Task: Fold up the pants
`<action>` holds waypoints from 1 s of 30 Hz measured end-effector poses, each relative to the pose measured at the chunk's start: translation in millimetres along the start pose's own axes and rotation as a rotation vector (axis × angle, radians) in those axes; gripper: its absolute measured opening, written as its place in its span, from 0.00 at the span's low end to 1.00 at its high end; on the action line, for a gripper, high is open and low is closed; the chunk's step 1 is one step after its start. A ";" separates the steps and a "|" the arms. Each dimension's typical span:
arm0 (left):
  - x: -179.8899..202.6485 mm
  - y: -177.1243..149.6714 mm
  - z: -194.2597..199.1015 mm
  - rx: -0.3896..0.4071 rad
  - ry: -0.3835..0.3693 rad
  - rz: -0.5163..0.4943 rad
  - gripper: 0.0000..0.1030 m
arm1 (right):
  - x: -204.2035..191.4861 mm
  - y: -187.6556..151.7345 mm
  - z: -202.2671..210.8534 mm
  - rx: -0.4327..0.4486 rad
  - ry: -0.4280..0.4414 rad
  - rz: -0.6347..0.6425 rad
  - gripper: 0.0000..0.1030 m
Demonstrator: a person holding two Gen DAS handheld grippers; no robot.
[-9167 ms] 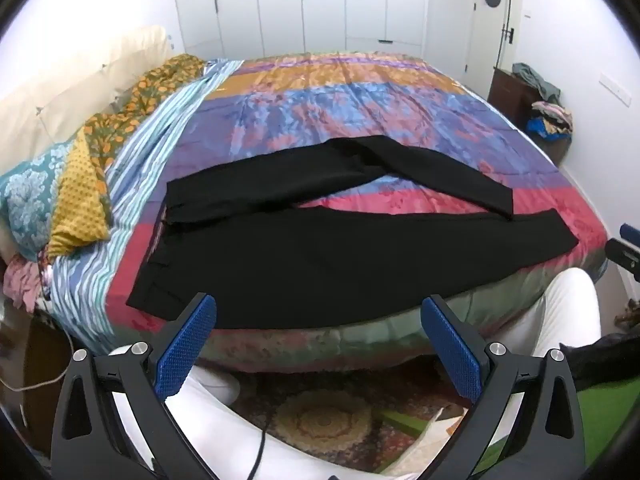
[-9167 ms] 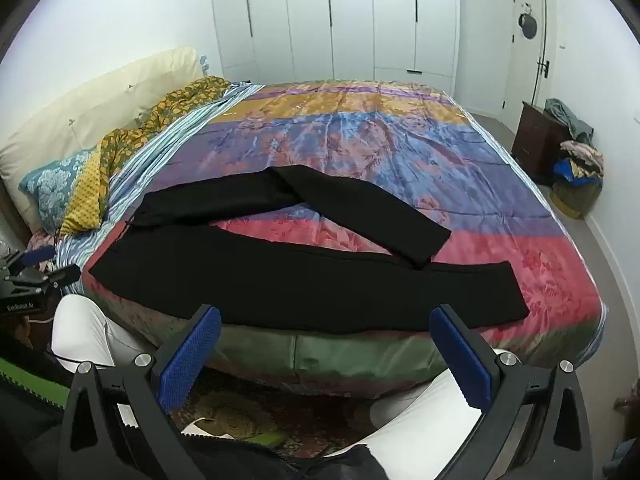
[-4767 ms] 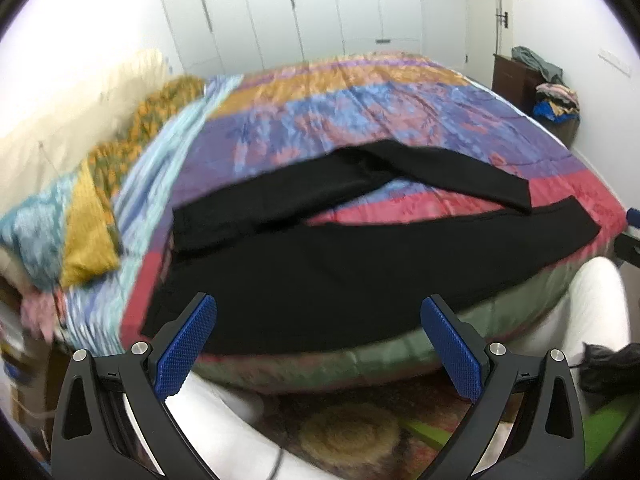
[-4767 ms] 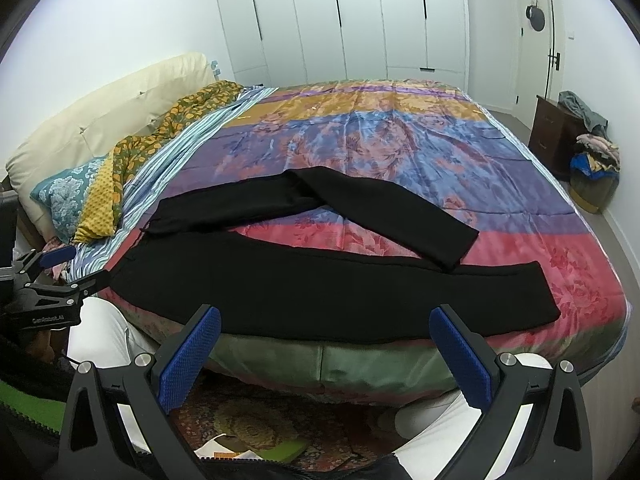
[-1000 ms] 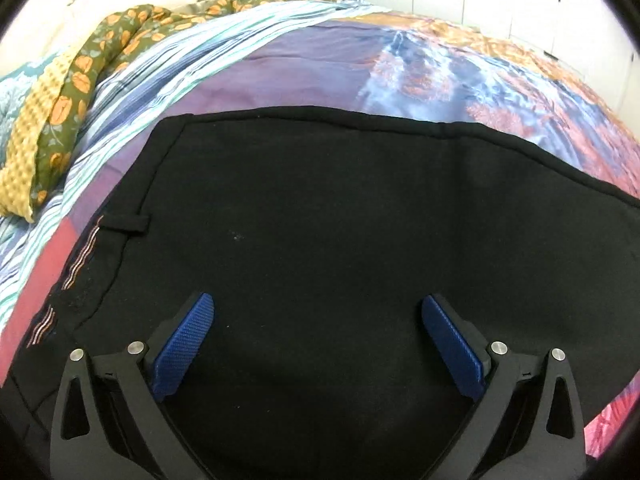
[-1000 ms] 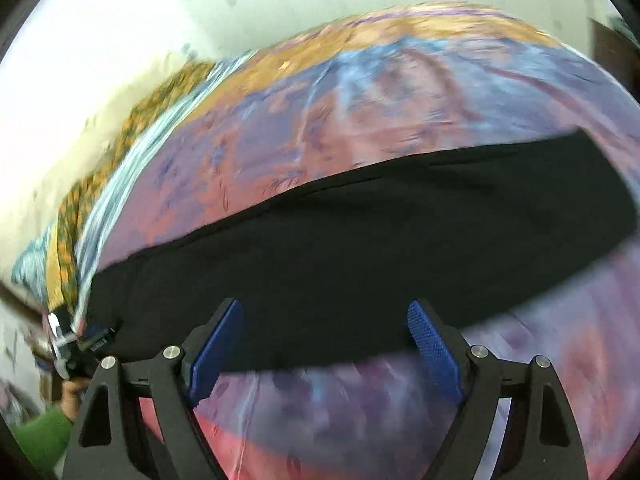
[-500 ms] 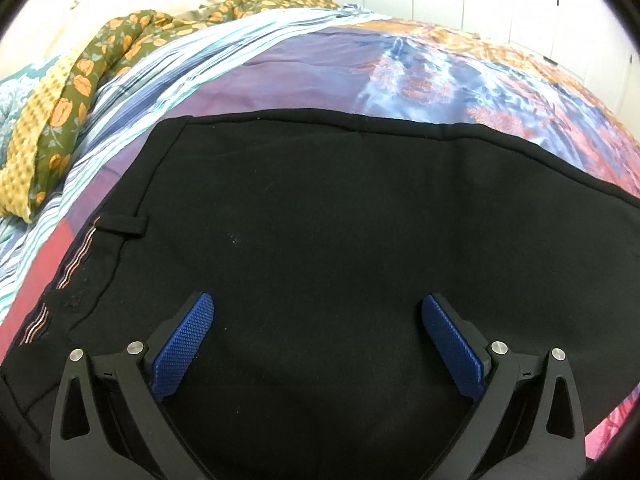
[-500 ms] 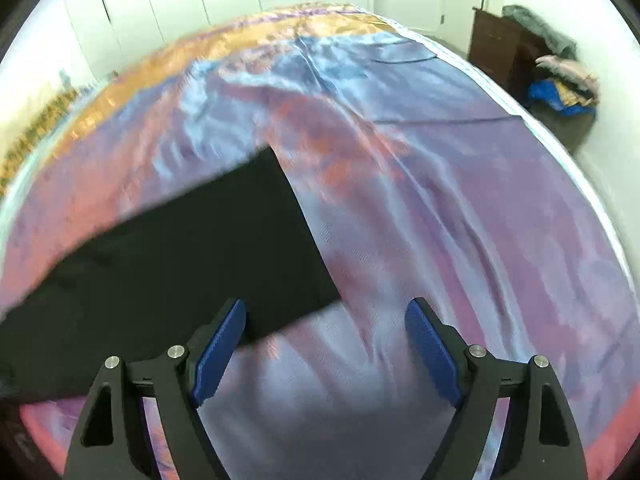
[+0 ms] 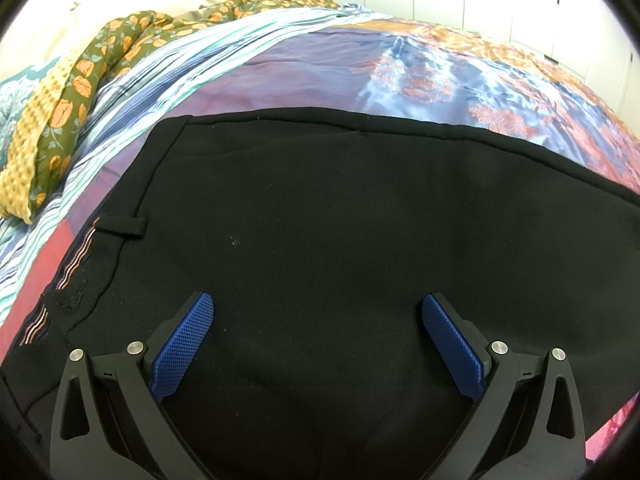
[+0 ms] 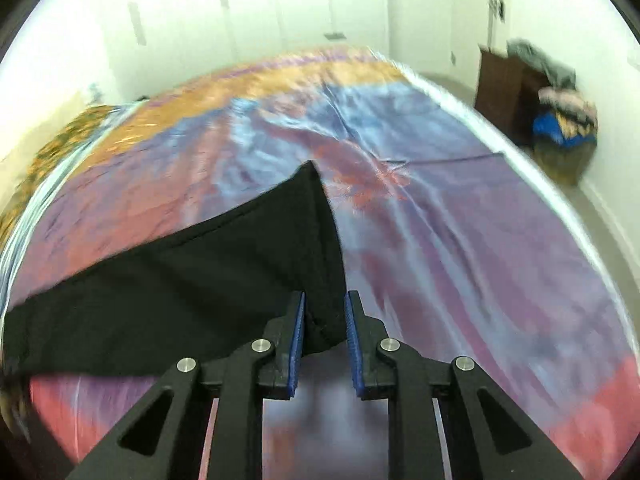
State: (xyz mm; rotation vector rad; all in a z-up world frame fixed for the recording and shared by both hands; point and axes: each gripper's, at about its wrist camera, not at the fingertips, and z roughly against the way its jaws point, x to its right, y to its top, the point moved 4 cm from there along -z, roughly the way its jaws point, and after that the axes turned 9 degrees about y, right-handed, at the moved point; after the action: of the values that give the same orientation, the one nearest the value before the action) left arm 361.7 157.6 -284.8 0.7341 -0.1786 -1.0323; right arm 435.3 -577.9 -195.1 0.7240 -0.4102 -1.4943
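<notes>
Now the right gripper (image 10: 325,330) has just been closing its jaws, which pinch the cuff end of the pants (image 10: 192,280), lifted off the bed (image 10: 460,220). Across at the waistband, the left gripper (image 9: 318,336) hovers with jaws spread, cloth flat beneath. Their long axis runs from cuff leftward to waist, so folding likely means carrying the cuff that way.

No lettering, label, brand mark, number or sign is legible in either wrist view.
</notes>
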 end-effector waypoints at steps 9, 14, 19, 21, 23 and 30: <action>2.4 4.2 0.9 -0.024 0.032 -0.028 0.99 | -23.4 -152.8 87.6 -0.123 -0.143 -0.174 0.62; -0.7 6.5 13.9 -0.117 0.059 -0.041 0.99 | -49.7 -142.5 113.6 0.032 -0.112 -0.187 0.82; -2.1 -12.9 75.9 -0.097 -0.060 -0.053 0.99 | -81.5 -134.3 100.6 0.002 0.030 -0.097 0.82; -1.2 -32.6 102.7 -0.070 -0.128 -0.068 0.99 | -84.2 -117.6 91.1 -0.023 0.064 -0.045 0.82; 3.8 -57.0 113.9 -0.069 -0.159 -0.110 0.99 | -80.9 -97.7 60.2 -0.088 0.072 0.015 0.83; 7.7 -102.6 101.9 -0.071 -0.168 -0.145 1.00 | -69.0 -70.0 -49.2 -0.409 0.139 0.045 0.55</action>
State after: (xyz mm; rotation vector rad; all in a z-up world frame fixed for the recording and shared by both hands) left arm 245.0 72.5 -274.4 0.6023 -0.2344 -1.2336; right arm 410.8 -496.3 -264.3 0.4843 -0.0111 -1.4163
